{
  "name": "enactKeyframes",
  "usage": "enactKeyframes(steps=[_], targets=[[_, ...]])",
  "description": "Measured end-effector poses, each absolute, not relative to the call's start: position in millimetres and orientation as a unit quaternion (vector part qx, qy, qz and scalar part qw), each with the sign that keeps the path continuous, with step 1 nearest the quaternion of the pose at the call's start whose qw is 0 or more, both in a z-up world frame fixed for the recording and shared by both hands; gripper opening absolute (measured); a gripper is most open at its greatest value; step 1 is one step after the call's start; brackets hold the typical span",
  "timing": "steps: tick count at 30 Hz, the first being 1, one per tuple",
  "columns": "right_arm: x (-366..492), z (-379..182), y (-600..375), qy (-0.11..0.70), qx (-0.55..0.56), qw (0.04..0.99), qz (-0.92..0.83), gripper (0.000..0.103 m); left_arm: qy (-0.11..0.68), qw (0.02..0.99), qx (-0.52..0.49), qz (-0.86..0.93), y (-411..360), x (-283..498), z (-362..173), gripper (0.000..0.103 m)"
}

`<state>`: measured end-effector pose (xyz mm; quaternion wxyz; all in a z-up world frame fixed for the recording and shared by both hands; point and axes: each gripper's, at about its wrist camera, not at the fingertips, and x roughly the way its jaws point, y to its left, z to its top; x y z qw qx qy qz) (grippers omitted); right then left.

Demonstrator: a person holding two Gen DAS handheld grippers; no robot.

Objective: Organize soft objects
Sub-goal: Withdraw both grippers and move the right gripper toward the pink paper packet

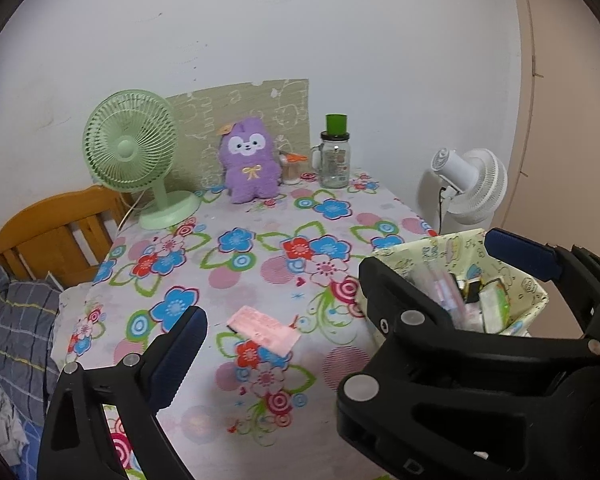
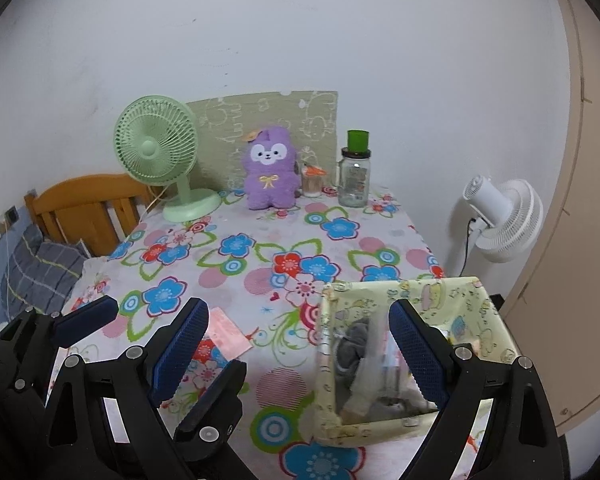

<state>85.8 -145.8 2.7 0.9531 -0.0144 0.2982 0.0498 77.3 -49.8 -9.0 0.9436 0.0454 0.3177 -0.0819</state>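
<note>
A purple plush toy [image 1: 250, 166] [image 2: 269, 170] sits upright at the far edge of the flowered table, against a green patterned board. A pale yellow fabric bin [image 1: 534, 286] [image 2: 328, 364] stands at the near right with soft grey cloth and small packs inside. A pink flat packet [image 1: 262, 330] [image 2: 226, 332] lies on the table near the front. My left gripper [image 2: 152, 332] is open and empty, low over the near left of the table. My right gripper [image 2: 300, 360] is open and empty, its right finger [image 2: 416, 352] over the bin.
A green desk fan [image 1: 130, 148] [image 2: 156, 148] stands at the far left. A glass jar with a green cap [image 1: 334, 158] [image 2: 355, 176] and a small cup [image 2: 312, 182] stand at the far right. A white floor fan [image 2: 500, 216] and a wooden bed frame [image 1: 48, 232] flank the table.
</note>
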Motion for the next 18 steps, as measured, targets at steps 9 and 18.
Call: enactKeyframes(steps=[9, 18], targets=[[101, -8, -113, 0.309, -0.02, 0.948, 0.07, 0.094, 0.329, 0.941, 0.037, -0.065, -18, 89, -19, 0.099], [119, -25, -86, 0.326, -0.031, 0.941, 0.086, 0.094, 0.347, 0.936, 0.024, -0.056, 8, 105, -36, 0.099]])
